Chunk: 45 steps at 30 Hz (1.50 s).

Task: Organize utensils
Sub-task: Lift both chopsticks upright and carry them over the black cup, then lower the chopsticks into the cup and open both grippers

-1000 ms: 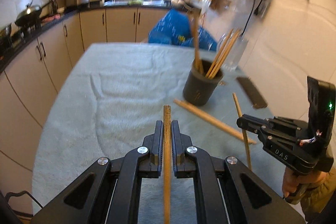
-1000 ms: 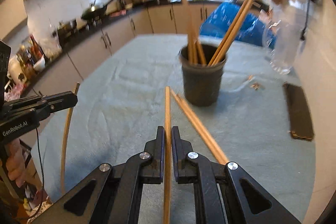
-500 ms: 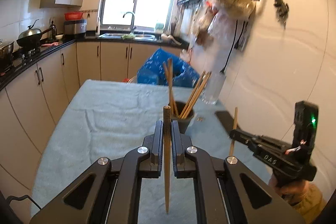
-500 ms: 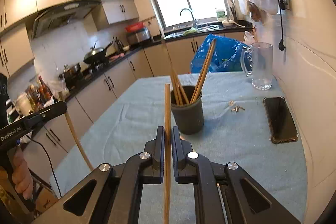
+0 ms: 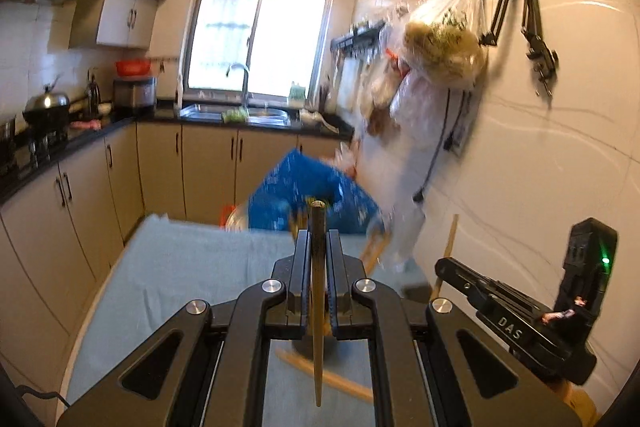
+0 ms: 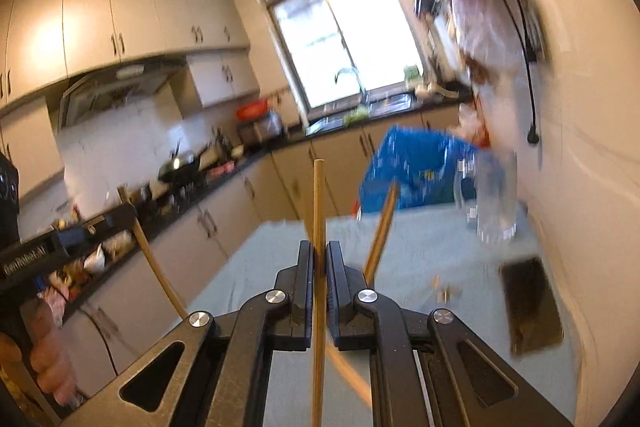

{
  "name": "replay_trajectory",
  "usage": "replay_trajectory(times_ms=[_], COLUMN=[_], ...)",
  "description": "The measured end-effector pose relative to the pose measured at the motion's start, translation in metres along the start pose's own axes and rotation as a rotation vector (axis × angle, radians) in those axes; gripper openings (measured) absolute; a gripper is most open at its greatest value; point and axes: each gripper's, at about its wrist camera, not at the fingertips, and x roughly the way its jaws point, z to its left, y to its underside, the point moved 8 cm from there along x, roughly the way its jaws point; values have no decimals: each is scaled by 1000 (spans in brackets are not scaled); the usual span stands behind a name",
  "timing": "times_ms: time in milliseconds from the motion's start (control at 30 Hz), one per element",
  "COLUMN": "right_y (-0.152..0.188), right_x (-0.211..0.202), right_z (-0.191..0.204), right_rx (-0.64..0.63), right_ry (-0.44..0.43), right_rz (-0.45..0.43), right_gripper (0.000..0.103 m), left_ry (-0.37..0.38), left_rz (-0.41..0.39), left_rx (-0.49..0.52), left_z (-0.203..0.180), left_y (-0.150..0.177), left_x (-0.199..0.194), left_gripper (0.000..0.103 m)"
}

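My left gripper (image 5: 318, 239) is shut on a wooden chopstick (image 5: 318, 307) that points forward, held high over the cloth-covered table (image 5: 180, 267). My right gripper (image 6: 319, 251) is shut on a second chopstick (image 6: 319, 195). Each gripper shows in the other's view: the right gripper (image 5: 444, 265) with its stick (image 5: 450, 239), the left gripper (image 6: 120, 213) with its stick (image 6: 156, 267). The dark holder is hidden behind my fingers; only chopsticks standing in it (image 6: 384, 227) (image 5: 376, 251) poke out. One loose chopstick (image 5: 332, 379) (image 6: 348, 375) lies on the cloth.
A glass mug (image 6: 492, 199) and a dark phone (image 6: 532, 303) sit near the tiled wall on the right. A blue bag (image 5: 312, 183) stands beyond the table's far end. Kitchen cabinets (image 5: 80, 195) run along the left, and bags hang from wall hooks (image 5: 440, 43).
Both grippers have risen well above the table and tilted up, each still gripping its chopstick. The holder has dropped out of sight behind the fingers.
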Motion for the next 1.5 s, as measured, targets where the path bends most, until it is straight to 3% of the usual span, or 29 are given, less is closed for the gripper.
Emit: replay_trajectory(times_ms=[167,300,500,667,733,800,867,1000,1233,1333,1500], right_y=[-40,-49,-33,-15,-9,-5,-2,-6,8,39,123], right_x=[26,52,90,102,103,103,102,83,36,27,36], right_z=[-13,-28,-45,-47,-46,-48,-50,-51,-52,-58,-68], right_rx=[65,109,113,71,54,52,57,54,37,37,4], right_ry=[47,105,162,161,164,167,168,171,184,192,174], right_rz=[-132,-178,-140,-82,-61,-48,-38,-51,-37,44,299], right_gripper=[6,6,6,7,7,8,16,23,48,52,52], left_ry=[-37,-62,-78,-89,-85,-76,-78,-81,-68,-104,-212], left_rz=[-60,-74,8,52,61,68,59,32,12,18,155], left_rx=[-24,-64,-85,-93,-96,-96,-90,-88,-105,-111,-76], left_z=[-2,2,7,13,12,11,9,9,23,38,63], left_y=[-33,-42,-21,-5,-3,-2,-3,-7,7,33,101], left_x=[40,78,130,142,142,136,126,98,32,7,-2], left_gripper=[7,7,7,7,8,17,32,38,53,62,62])
